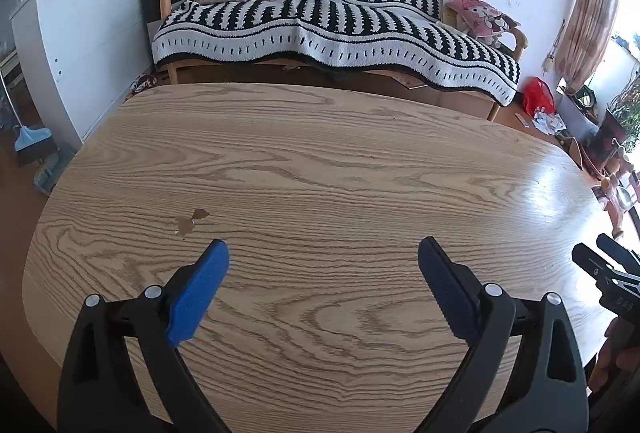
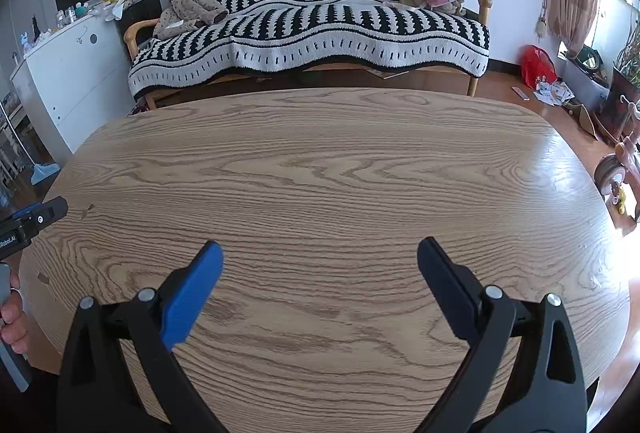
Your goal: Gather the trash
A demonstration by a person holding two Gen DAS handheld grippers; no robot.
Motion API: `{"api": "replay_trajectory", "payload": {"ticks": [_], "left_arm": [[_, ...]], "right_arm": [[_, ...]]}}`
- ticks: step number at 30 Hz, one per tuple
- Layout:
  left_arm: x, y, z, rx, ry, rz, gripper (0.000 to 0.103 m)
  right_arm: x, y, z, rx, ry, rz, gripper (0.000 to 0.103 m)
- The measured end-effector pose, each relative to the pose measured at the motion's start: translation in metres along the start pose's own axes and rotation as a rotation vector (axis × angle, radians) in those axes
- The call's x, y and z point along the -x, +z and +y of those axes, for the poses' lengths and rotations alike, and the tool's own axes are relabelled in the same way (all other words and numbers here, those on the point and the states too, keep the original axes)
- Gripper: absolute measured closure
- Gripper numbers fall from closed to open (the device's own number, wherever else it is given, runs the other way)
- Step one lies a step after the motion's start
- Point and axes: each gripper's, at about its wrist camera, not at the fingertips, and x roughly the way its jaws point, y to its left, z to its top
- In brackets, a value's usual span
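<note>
My left gripper (image 1: 323, 253) is open and empty above the near part of a wooden oval table (image 1: 320, 161). My right gripper (image 2: 320, 253) is open and empty over the same table (image 2: 320, 161). The right gripper's tip also shows at the right edge of the left wrist view (image 1: 600, 265). The left gripper's tip shows at the left edge of the right wrist view (image 2: 36, 221). A small chipped mark (image 1: 190, 221) sits on the tabletop ahead of the left finger. Scraps of paper (image 2: 554, 92) lie on the floor at the far right. No trash shows on the table.
A sofa with a black-and-white blanket (image 1: 332, 21) stands beyond the table. A white cabinet (image 1: 80, 45) with clutter stands left. A red bag (image 1: 538, 95), a curtain and plants are far right. A blue broom (image 1: 32, 139) is left. A tricycle (image 2: 616, 169) stands right.
</note>
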Motion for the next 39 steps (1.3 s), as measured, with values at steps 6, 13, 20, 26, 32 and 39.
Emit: {"api": "replay_trajectory", "payload": {"ticks": [6, 13, 20, 26, 32, 39], "left_arm": [[-0.0002, 0.0005, -0.0003, -0.001, 0.003, 0.000, 0.010], [-0.0004, 0.0007, -0.0001, 0.000, 0.000, 0.001, 0.010], [-0.0009, 0.0000, -0.0004, -0.005, 0.003, 0.002, 0.010], [-0.0015, -0.0012, -0.0002, -0.005, 0.003, 0.005, 0.010], [-0.0017, -0.0017, -0.0005, -0.007, 0.002, 0.008, 0.010], [-0.0021, -0.0031, -0.0011, -0.007, 0.006, 0.008, 0.010]], "right_arm": [[0.0003, 0.0000, 0.0003, -0.001, 0.001, 0.000, 0.009], [0.0006, -0.0006, 0.0005, -0.001, 0.001, 0.001, 0.009], [0.0011, -0.0005, 0.0002, 0.001, -0.001, 0.001, 0.009], [0.0011, -0.0007, -0.0003, 0.002, -0.002, 0.000, 0.009], [0.0013, 0.0001, -0.0014, 0.001, -0.001, 0.001, 0.009], [0.0014, 0.0003, -0.0012, 0.001, -0.001, 0.002, 0.009]]}}
